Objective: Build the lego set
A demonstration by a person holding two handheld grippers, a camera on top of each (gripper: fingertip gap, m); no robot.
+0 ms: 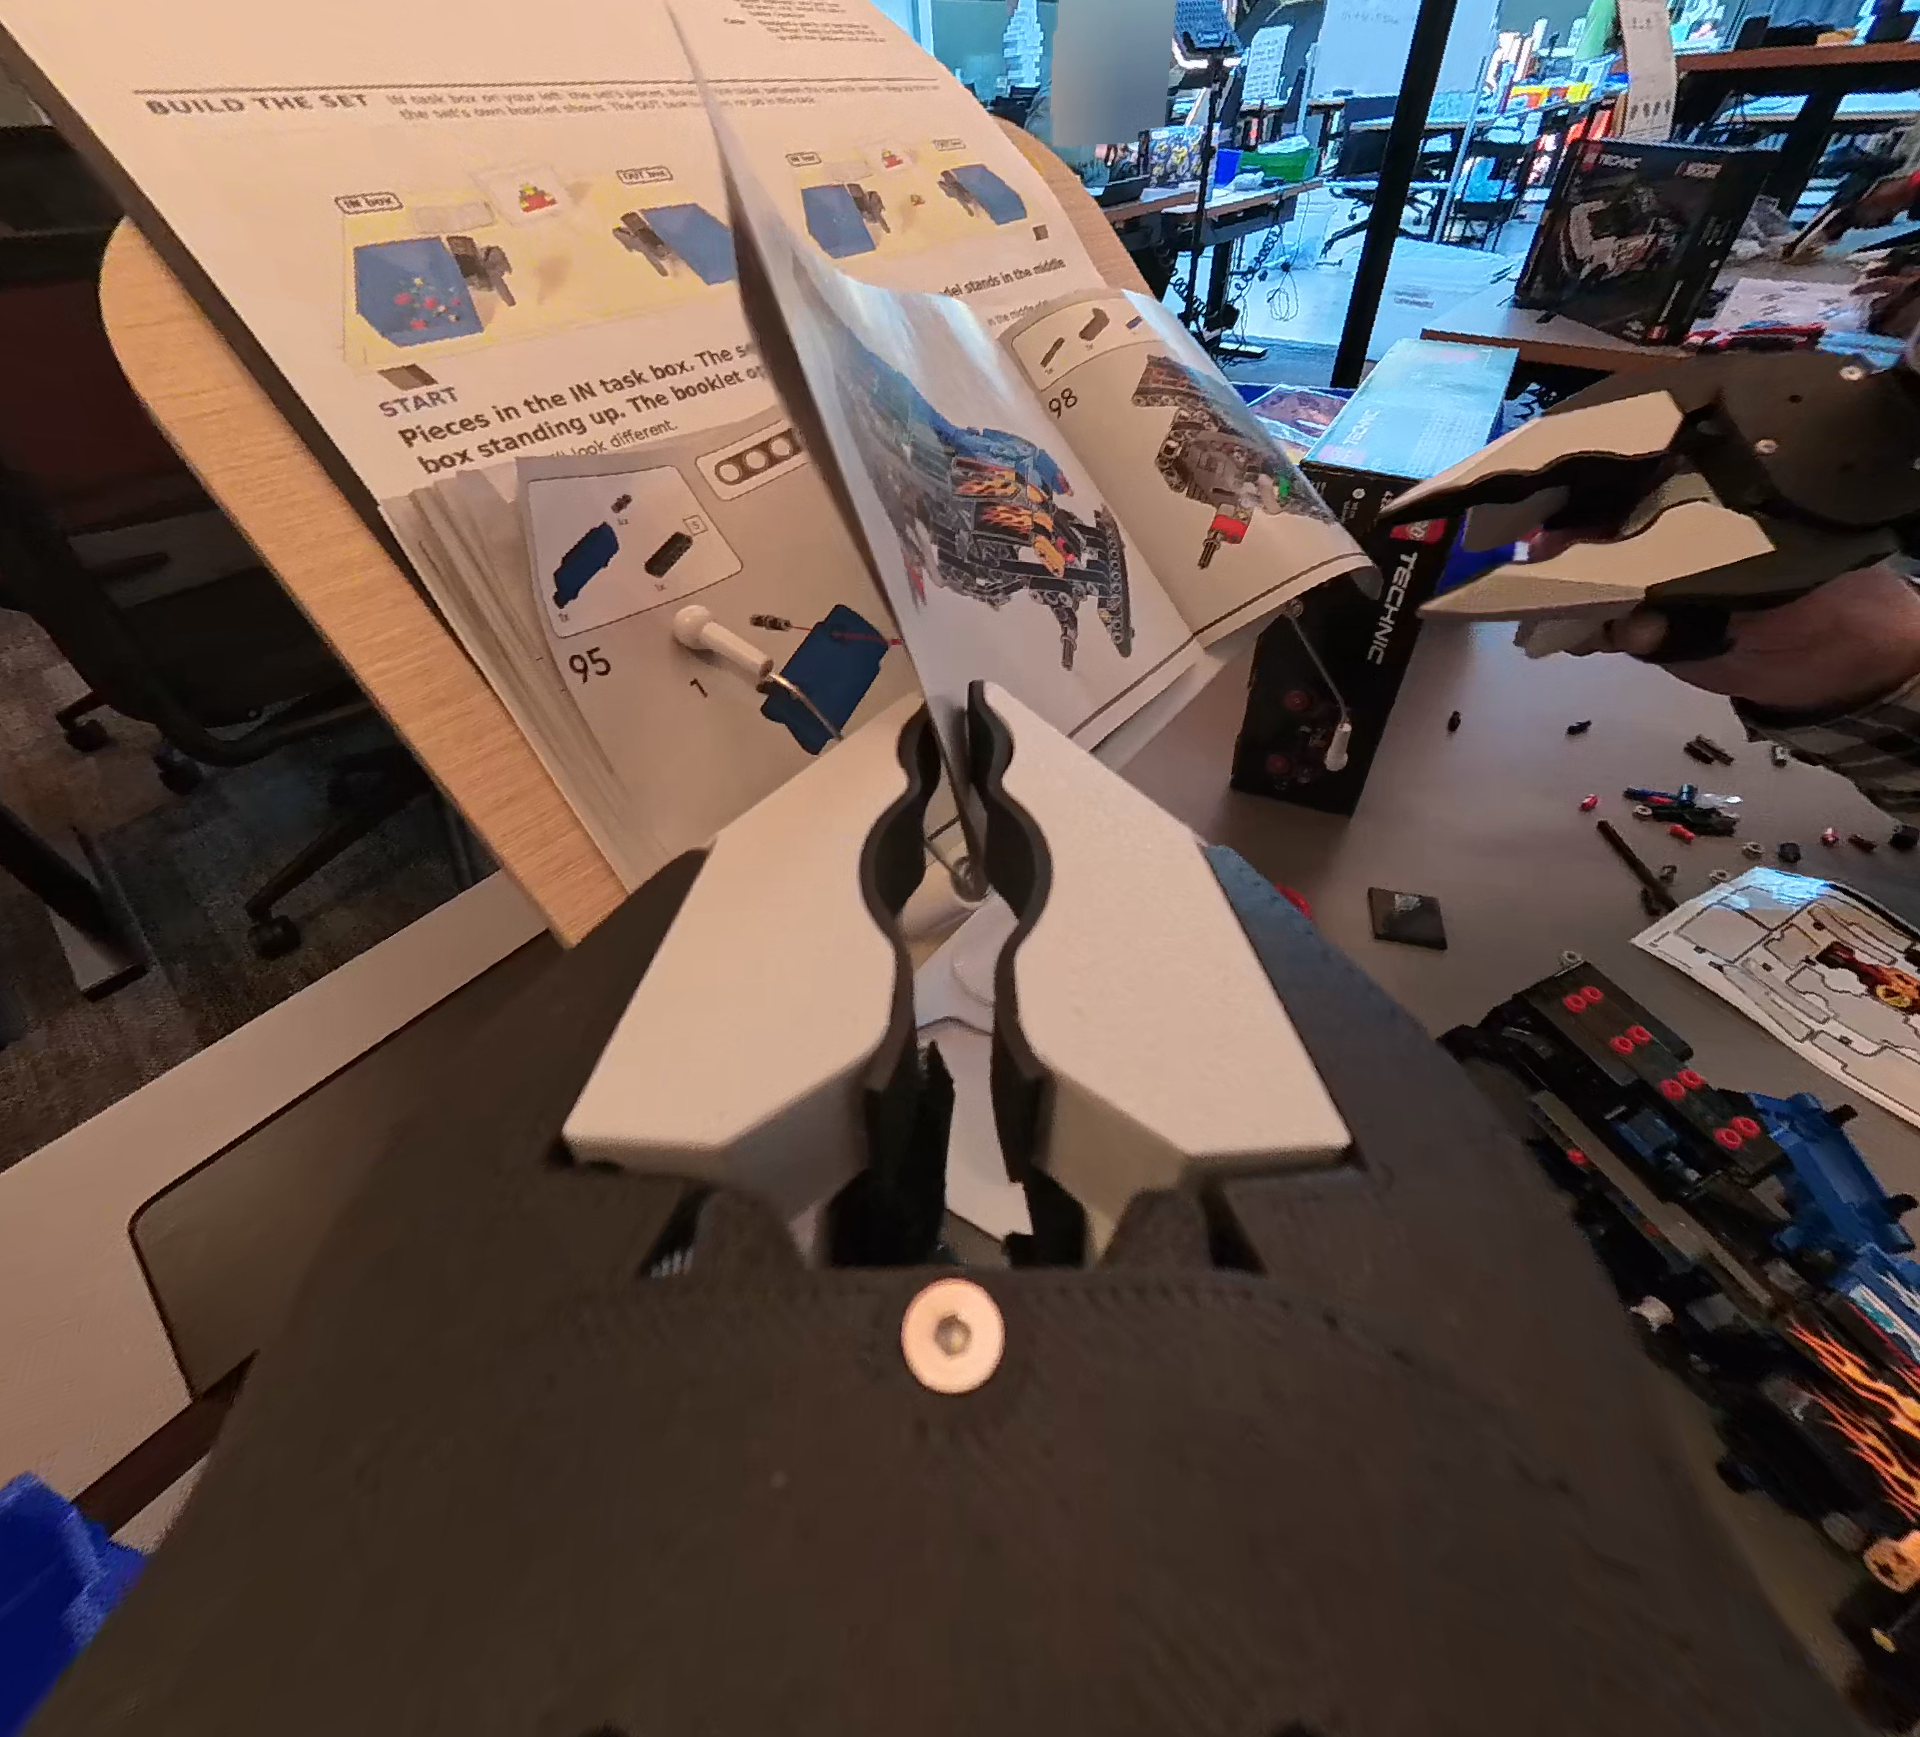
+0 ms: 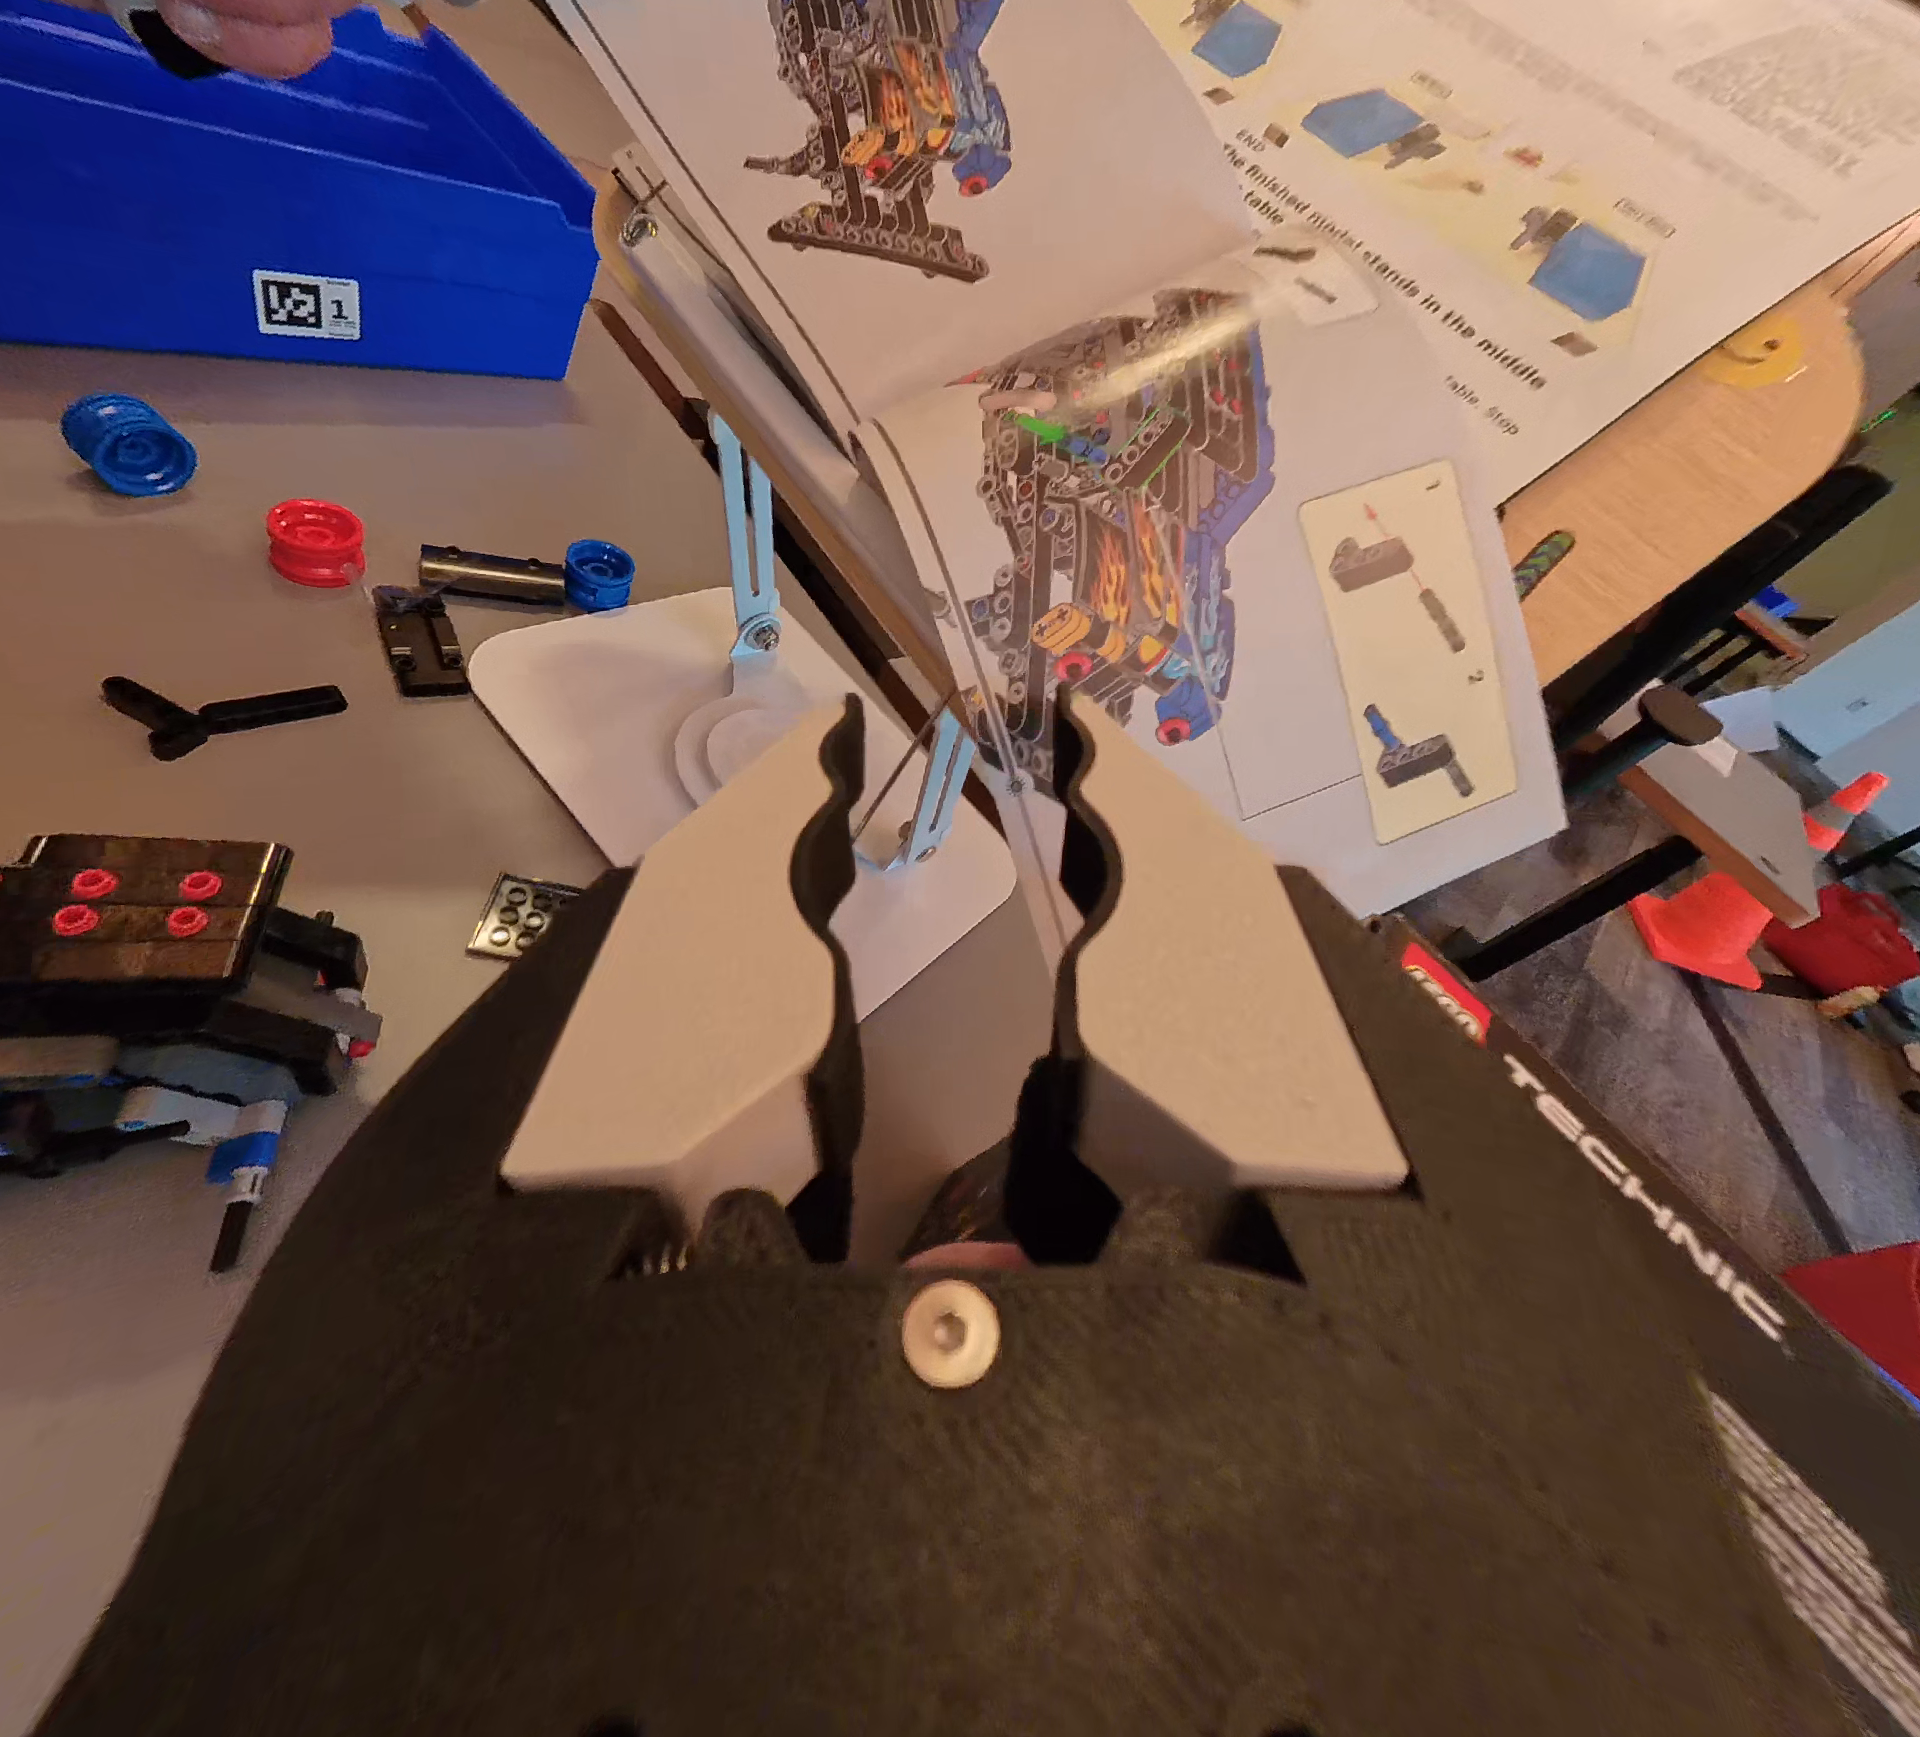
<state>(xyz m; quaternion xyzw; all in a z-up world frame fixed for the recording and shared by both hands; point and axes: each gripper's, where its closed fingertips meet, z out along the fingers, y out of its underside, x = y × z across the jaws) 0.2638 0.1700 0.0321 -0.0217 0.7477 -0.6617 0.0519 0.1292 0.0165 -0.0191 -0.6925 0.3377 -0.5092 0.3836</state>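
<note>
**Glossy booklet page pinched upright by the left gripper**

Glossy paper stands on edge between the fingers of the left gripper [image 1: 954,731], which are closed narrow on one page [image 1: 821,399] of the instruction booklet [image 1: 665,607]. The booklet rests open on a white stand [image 2: 665,700], in front of a large printed sheet [image 1: 436,160] leaning on a wooden board [image 1: 301,524].

The right gripper [image 2: 956,752] has its fingers apart with a clear gap; a booklet page edge runs just beside its right finger, though I cannot tell whether they touch.

On the grey tabletop [image 1: 1455,814], the partly built black and blue model [image 1: 1704,1199] with flame stickers lies to the right of the left gripper. Near it lie a sticker sheet [image 1: 1808,970] and scattered small pieces [image 1: 1683,814]. A black set box [image 1: 1340,607] stands behind the booklet. Left of the stand sit a blue bin [image 2: 291,181], blue wheels [image 2: 130,446] and a red wheel [image 2: 315,541].
</note>
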